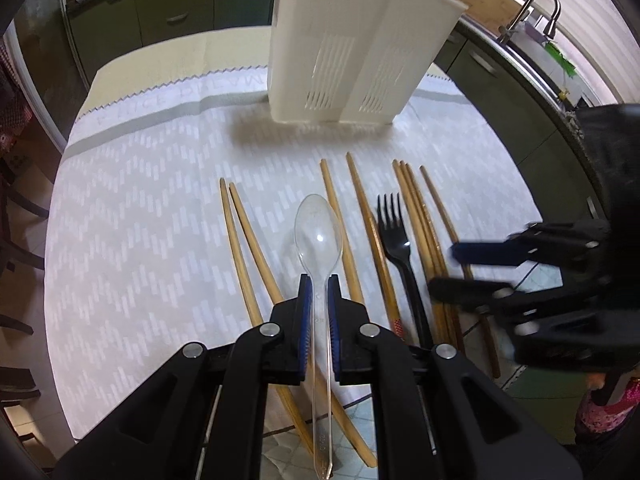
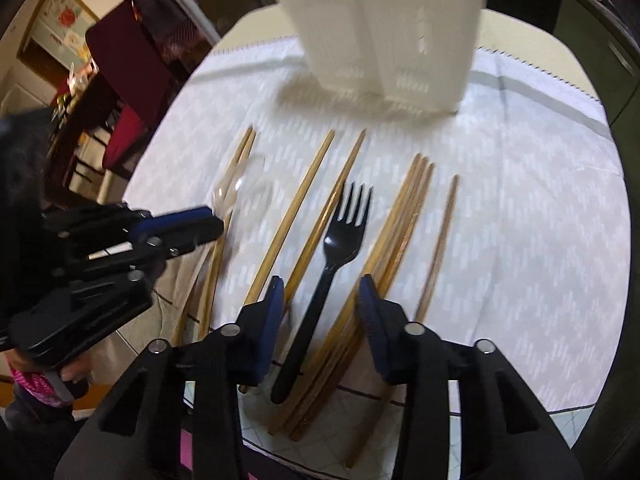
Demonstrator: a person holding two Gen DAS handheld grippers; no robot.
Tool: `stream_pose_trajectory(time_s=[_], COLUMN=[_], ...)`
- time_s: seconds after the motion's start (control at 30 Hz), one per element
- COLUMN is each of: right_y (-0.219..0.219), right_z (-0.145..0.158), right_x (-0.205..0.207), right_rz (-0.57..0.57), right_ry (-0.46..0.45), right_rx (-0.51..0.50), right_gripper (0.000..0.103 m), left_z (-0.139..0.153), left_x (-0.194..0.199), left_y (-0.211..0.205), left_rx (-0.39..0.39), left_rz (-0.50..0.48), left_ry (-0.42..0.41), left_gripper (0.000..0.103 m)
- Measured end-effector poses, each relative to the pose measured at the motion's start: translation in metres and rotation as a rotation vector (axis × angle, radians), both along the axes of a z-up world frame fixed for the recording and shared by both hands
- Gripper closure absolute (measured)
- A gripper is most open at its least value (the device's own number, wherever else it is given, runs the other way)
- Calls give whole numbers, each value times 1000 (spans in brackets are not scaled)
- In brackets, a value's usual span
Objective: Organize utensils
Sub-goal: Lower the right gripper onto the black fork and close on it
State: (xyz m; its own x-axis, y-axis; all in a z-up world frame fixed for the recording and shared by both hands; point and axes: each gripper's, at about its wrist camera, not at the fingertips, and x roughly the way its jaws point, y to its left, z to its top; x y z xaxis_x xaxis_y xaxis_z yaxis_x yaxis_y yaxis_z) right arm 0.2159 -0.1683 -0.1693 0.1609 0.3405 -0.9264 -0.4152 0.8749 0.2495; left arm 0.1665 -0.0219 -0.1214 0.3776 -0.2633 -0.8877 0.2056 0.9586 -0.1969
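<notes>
My left gripper point(image 1: 319, 282) is shut on the handle of a clear plastic spoon point(image 1: 319, 236), held above the table; the spoon also shows in the right wrist view point(image 2: 244, 190). My right gripper point(image 2: 322, 286) is open, its fingers on either side of a black plastic fork point(image 2: 338, 248) lying on the cloth; it appears at the right of the left wrist view point(image 1: 442, 266). Several wooden chopsticks point(image 1: 250, 256) lie in a row around the fork point(image 1: 400, 248). A white slotted utensil holder point(image 1: 352, 48) stands at the back of the table.
A white patterned cloth point(image 1: 140, 240) covers the table. Green kitchen cabinets point(image 1: 168, 8) and a sink faucet point(image 1: 536, 12) lie beyond. Dark red chairs point(image 2: 128, 80) stand to the left in the right wrist view.
</notes>
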Motion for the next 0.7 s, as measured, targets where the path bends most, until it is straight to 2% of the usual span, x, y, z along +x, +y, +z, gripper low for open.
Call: stream_pose_trajectory(time_s=[0.07, 0.13, 0.33, 0.4, 0.53, 0.7], right_y=[10, 16, 33, 36, 39, 57], right_z=[-6, -11, -24, -27, -33, -44], right_x=[2, 5, 12, 14, 21, 24], right_rz=[10, 14, 18, 18, 9, 9], right_ry=[9, 19, 30, 39, 66, 29], right_rx=[-43, -71, -171, -181, -178, -229], right_gripper=[68, 75, 79, 84, 85, 85], left_z=[6, 12, 20, 21, 23, 27], left_x=[-3, -4, -7, -8, -10, -10], left_y=[0, -2, -4, -4, -4, -6], left_rx=[-1, -1, -15, -20, -22, -23], left_rz=[2, -1, -13, -17, -20, -18], left_ry=[-19, -35, -52, -56, -68, -87], left_gripper=[95, 95, 95, 95, 95, 95])
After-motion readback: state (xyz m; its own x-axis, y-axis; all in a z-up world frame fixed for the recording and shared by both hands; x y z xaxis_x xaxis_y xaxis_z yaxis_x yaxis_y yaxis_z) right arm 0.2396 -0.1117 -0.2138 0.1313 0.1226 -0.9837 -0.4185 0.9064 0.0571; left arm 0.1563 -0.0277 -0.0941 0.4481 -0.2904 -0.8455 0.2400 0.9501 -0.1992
